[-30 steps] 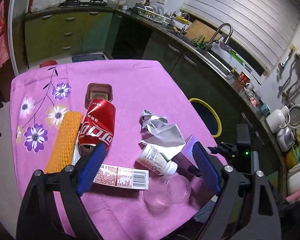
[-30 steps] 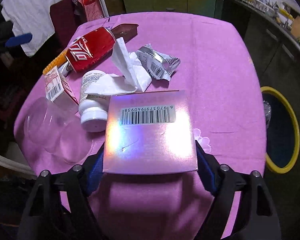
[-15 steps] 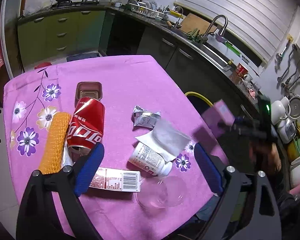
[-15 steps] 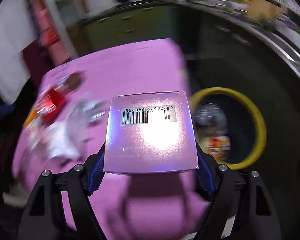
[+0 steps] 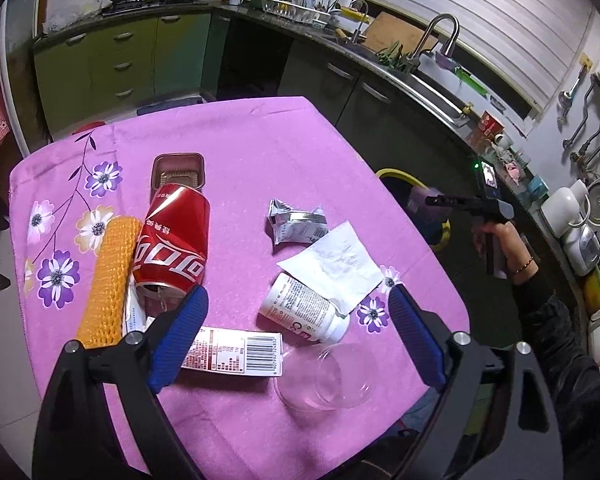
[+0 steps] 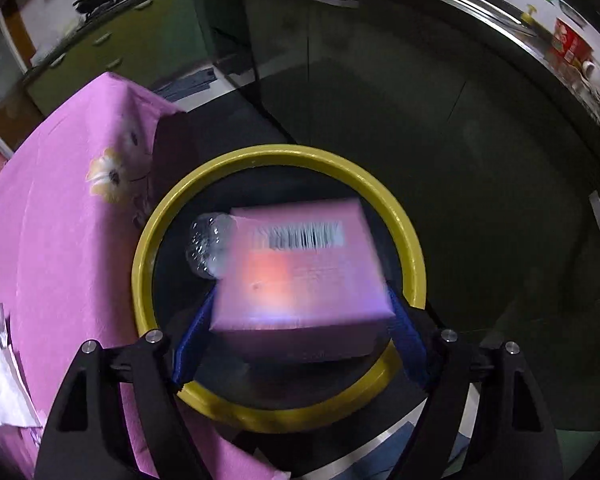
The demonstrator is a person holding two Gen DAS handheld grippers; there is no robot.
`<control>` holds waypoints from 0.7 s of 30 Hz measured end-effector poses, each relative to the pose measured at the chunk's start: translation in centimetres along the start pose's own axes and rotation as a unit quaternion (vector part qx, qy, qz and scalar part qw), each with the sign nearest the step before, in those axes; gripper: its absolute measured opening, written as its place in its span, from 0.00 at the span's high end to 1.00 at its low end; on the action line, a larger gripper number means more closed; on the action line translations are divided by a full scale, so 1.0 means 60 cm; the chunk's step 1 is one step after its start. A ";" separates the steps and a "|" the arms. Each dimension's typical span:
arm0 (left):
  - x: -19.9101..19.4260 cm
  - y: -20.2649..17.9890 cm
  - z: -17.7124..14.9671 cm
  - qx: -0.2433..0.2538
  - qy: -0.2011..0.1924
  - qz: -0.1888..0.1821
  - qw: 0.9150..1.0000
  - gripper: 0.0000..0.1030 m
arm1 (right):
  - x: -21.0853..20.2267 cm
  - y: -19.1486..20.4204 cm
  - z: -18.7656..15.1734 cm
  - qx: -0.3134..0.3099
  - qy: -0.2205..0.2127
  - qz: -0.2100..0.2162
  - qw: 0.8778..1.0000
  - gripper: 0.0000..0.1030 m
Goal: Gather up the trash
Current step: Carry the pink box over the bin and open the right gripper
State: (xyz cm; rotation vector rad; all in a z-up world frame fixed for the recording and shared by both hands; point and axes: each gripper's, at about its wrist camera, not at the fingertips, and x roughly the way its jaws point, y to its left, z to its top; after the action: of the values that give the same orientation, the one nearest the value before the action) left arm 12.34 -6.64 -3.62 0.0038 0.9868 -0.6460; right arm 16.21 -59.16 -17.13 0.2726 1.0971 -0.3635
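My right gripper is over the yellow-rimmed bin beside the table. The pink box sits between its blue pads, motion-blurred and tilted; the jaws look slightly parted, so I cannot tell if it is still held. A clear plastic bottle lies in the bin. My left gripper is open and empty above the near table edge, over a barcode carton, white pill bottle and clear cup. The right gripper and box also show in the left wrist view.
On the pink tablecloth lie a red cola can, orange mesh roll, brown tray, silver wrapper and white tissue. Kitchen counters and a sink lie beyond.
My right gripper carried the pink box off the table to over the bin; the box now looks blurred and lower between wider pads. My left gripper stayed open, shifting slightly.
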 end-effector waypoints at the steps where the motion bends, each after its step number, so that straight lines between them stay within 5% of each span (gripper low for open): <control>1: 0.001 -0.001 -0.001 0.002 0.003 0.001 1.000 0.16 | -0.007 0.001 0.000 0.001 -0.007 0.006 1.000 0.22; 11: 0.036 -0.059 -0.056 0.071 0.059 -0.035 0.995 0.16 | -0.084 0.037 -0.051 -0.032 -0.048 0.033 0.998 0.18; 21: 0.075 -0.083 -0.097 0.097 0.070 0.000 0.993 0.16 | -0.159 0.099 -0.118 -0.073 -0.072 0.077 0.992 0.18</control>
State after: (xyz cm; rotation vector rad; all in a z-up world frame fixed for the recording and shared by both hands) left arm 7.04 -11.33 -9.00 0.2230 1.0564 -0.7471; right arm 9.02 -49.56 -11.40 0.1960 0.9486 -0.1610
